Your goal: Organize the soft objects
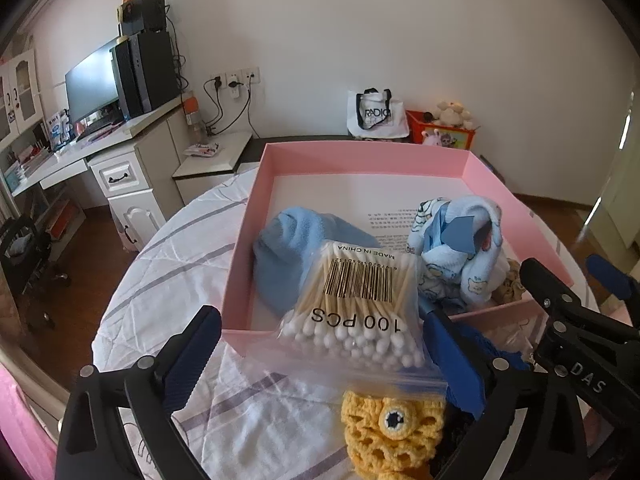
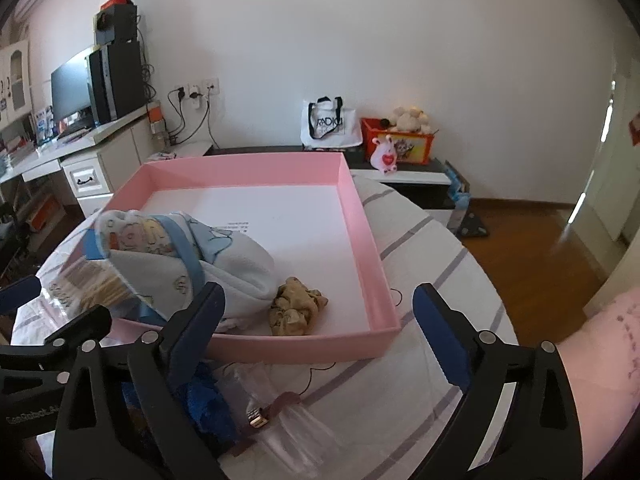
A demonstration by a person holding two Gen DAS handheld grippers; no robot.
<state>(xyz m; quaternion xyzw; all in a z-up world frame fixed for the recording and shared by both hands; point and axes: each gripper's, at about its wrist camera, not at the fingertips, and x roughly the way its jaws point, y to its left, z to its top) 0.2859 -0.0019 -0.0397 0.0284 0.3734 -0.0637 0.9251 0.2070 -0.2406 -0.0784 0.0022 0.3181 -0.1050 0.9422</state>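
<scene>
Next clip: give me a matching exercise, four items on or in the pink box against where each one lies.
Items:
1. cotton swab bag
2. tan scrunchie
3. yellow crochet piece
4. plain blue cloth

Places:
A. on the tablecloth, outside the pink box
B. on the box floor, beside the patterned blanket
C. across the box's near wall
D. inside the box, under the swab bag's far end

Pairs: 1-C, 2-B, 3-A, 4-D

We see the left hand-held gripper [image 1: 320, 354] spread wide — cotton-swab bag [image 1: 352, 312] lies across the pink box [image 1: 240, 264] rim, untouched; yellow crochet piece [image 1: 390, 428] below.
</scene>
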